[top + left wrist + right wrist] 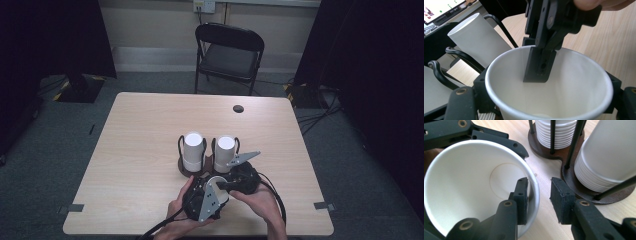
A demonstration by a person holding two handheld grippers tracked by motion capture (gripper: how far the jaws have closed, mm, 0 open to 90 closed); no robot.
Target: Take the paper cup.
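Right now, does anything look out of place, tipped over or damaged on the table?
Nothing looks damaged or spilled. Both cup stacks stand upright in the holder. The one loose cup is empty and undented, held at its sides by the left gripper. The right gripper has one jaw inside its rim, the other outside and apart from it.

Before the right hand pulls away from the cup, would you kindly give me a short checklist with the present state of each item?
1. Left tongs grip the paper cup from outside, pads on its wall: ok.
2. Right tongs let go of the rim: ok; one finger inside the cup, the other outside, a gap to the wall.
3. Inner finger free to lift out: cannot tell.
4. Cup undented: ok, rim round.
5. Both cup stacks upright in the holder: ok.
6. Cup empty: ok.
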